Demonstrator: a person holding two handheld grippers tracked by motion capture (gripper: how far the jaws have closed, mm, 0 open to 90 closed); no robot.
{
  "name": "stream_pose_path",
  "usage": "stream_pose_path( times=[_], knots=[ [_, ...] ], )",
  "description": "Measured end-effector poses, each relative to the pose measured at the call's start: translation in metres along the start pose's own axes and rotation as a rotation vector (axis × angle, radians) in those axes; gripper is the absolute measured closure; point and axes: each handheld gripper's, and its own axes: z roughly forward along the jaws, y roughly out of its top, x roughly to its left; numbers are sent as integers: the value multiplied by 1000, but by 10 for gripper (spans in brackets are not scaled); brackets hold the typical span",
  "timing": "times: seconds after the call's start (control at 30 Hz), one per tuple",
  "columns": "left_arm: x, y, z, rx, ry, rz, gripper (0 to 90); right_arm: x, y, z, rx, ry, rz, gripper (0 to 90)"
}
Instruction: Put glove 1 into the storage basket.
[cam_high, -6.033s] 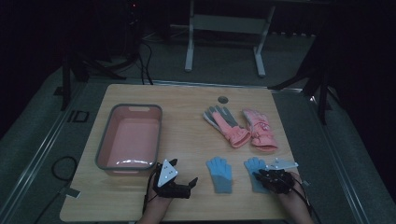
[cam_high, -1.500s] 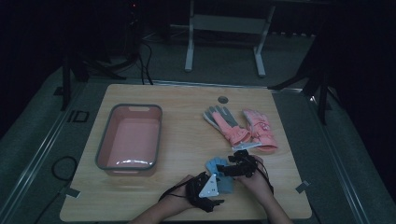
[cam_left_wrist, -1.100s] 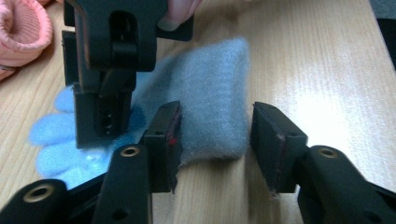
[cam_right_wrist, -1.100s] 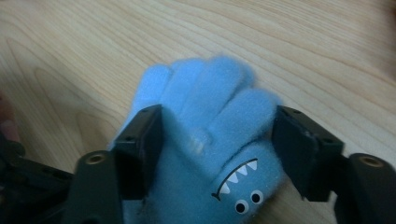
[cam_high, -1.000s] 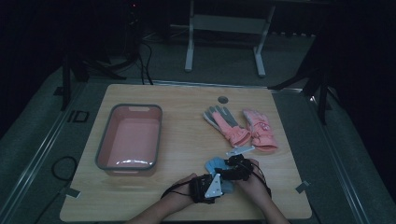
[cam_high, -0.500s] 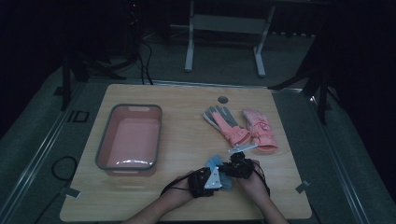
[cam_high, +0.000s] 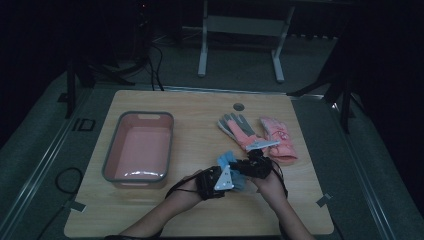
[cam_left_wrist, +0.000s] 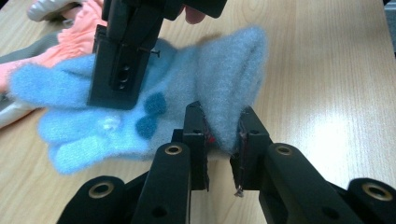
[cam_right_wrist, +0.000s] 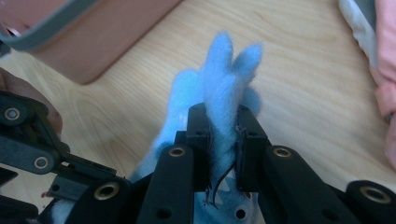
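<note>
Now pinched from both ends: left gripper (cam_left_wrist: 222, 154) clamped on a fold of the blue gloves (cam_left_wrist: 154, 107), right gripper (cam_right_wrist: 223, 154) clamped on their fingertip end. Held just above the table (cam_high: 200, 125) near its front edge, long axis running between the two hands. Pink bin (cam_high: 139, 150) off to the left, nearer the left gripper. Fuzzy, soft, pale blue, with darker blue dots.

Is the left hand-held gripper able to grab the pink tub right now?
Probably not: the left hand-held gripper is shut on the blue gloves, so its jaws are full. The pink tub sits apart, off to its side.
</note>
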Motion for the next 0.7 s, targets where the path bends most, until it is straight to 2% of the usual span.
stream_pose_path(
  times=[0.13, 0.33, 0.7],
  knots=[
    [9, 0, -11, 1, 5, -6, 783, 4, 13, 1, -3, 2, -7, 794],
    [18, 0, -27, 1, 35, -4, 783, 11, 32, 2, -23, 15, -24, 794],
    [37, -2, -57, 32, 88, -1, 783, 27, 68, 11, -48, 37, -55, 794]
  ],
)
